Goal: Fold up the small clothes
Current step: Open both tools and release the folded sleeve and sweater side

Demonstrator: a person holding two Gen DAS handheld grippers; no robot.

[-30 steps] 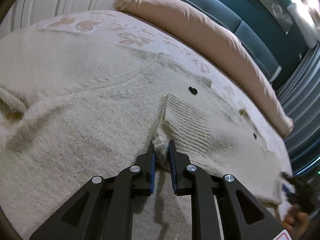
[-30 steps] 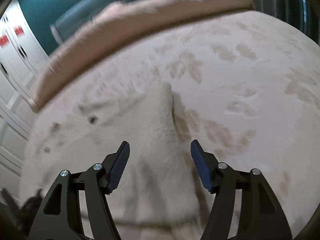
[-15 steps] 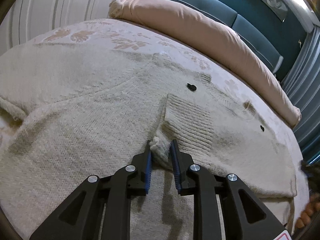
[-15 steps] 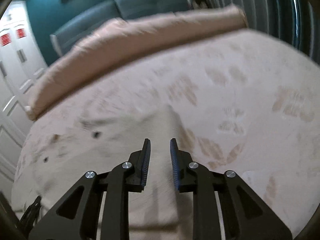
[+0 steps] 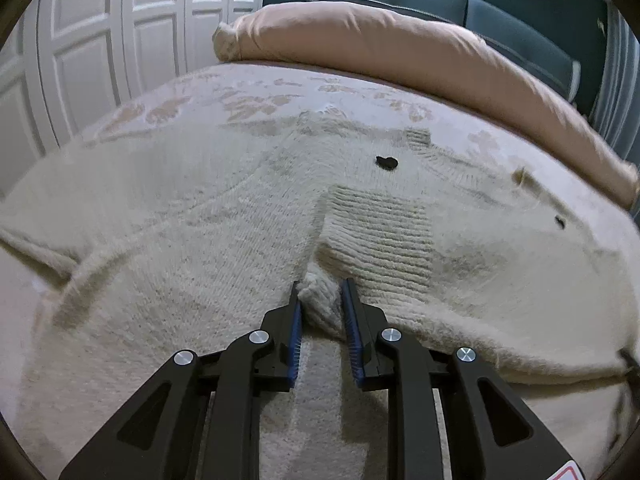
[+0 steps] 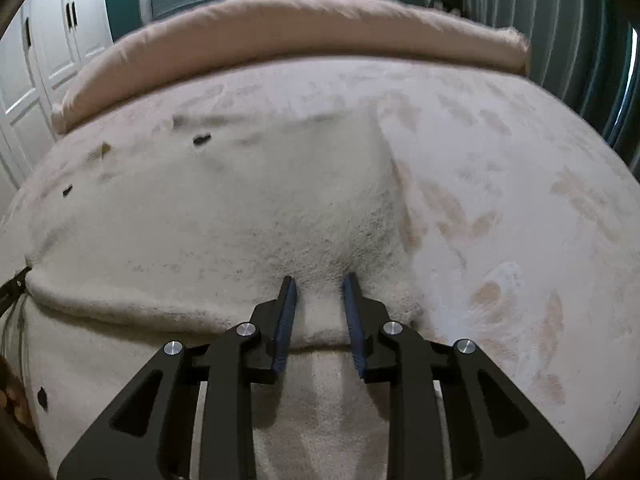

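Left wrist view: left gripper (image 5: 322, 292) pinched the cardigan (image 5: 200, 220) hem fold.
Right gripper (image 6: 320, 284): jaws opening slightly, knit between.
Done: hem lifted off the bed (image 6: 500, 160).
Left: complete fold.

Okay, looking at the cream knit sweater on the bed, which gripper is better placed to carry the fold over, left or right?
Probably left. The left gripper pinches the ribbed cuff bunched between its pads. The right gripper straddles the sweater edge, jaws opening.
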